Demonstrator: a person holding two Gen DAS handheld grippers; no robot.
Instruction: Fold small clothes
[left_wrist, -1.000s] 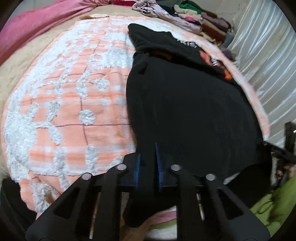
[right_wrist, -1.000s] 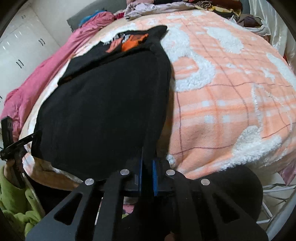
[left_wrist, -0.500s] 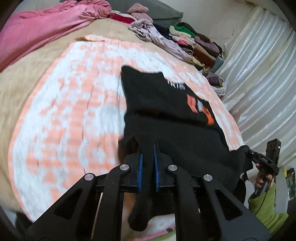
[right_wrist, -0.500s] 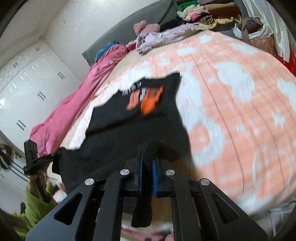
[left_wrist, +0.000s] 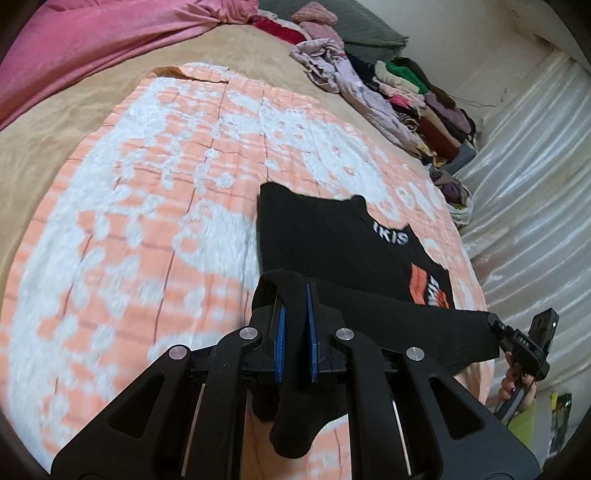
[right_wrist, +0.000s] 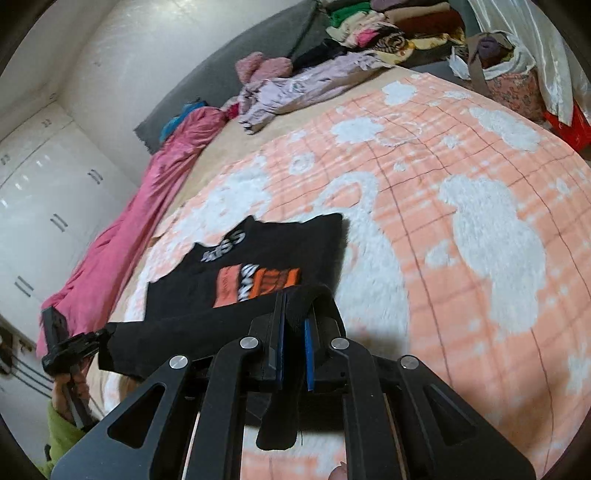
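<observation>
Left wrist view shows my left tongs (left_wrist: 295, 325) pinching one bottom corner of the black shirt (left_wrist: 332, 240), and my right tongs (right_wrist: 293, 332) pinch the other corner, with the hem stretched in the air between them. Past both tips the chest part lies flat on the orange-and-white blanket (left_wrist: 147, 221), print up. I judge I am mid-fold, carrying the hem toward the collar. To do it well I should keep both tongs level and equally far forward, hold the hem taut, lay it square on the shoulders, and only then let go. Writing: white letters just beyond my left tongs read "IKIS", cut off by a fold; the orange patch (right_wrist: 255, 284) carries lettering I cannot read. Farthest off sits a clothes pile (left_wrist: 406, 96).
</observation>
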